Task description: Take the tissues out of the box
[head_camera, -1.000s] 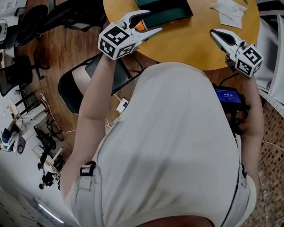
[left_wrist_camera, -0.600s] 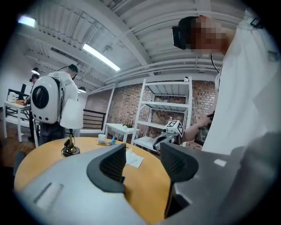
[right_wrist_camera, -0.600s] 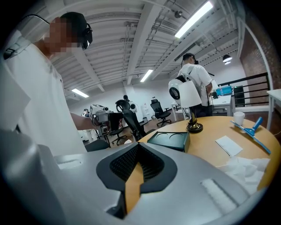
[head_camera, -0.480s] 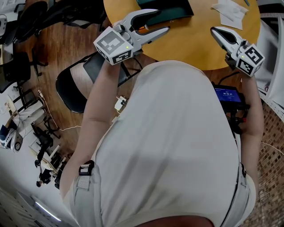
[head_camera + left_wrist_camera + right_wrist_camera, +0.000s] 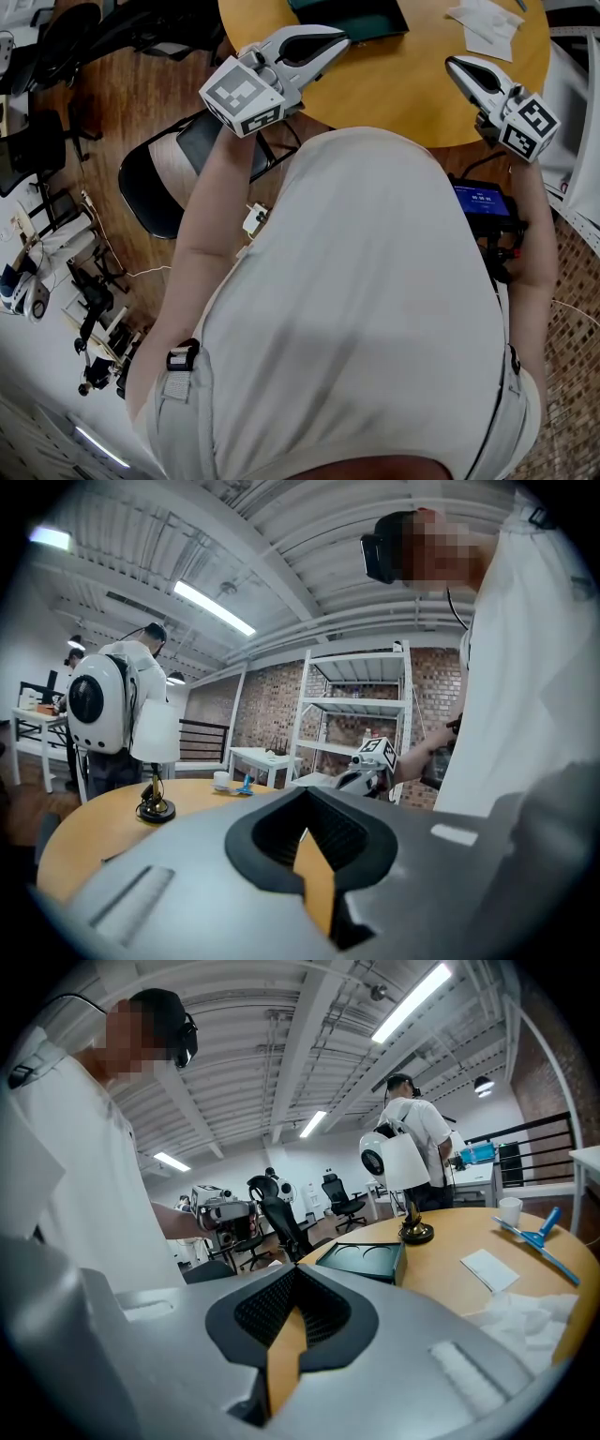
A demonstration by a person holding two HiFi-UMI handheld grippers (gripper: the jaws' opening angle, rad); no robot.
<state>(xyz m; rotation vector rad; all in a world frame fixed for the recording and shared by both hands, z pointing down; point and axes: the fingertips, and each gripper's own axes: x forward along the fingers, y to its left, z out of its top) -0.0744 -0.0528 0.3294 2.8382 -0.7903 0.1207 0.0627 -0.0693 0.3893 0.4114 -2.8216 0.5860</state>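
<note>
A dark green box (image 5: 352,19) (image 5: 361,1260) lies on the round wooden table (image 5: 403,94) at the far side. White tissues (image 5: 483,28) (image 5: 525,1321) lie loose on the table to the right. My left gripper (image 5: 339,42) (image 5: 305,799) hovers over the table's near left edge, just short of the box. Its jaws have just been closing and now stand shut with nothing between them. My right gripper (image 5: 452,67) (image 5: 295,1274) is held over the table's near right edge, below the tissues. It is shut and holds nothing.
A black chair (image 5: 187,159) stands under my left arm. A device with a blue screen (image 5: 483,202) hangs at the person's waist. A small brass stand (image 5: 415,1232), a cup (image 5: 509,1210) and a blue tool (image 5: 539,1232) sit farther out on the table.
The left gripper rose a little toward the box and its jaws went from wide open to shut, empty. The right gripper stayed where it was.
</note>
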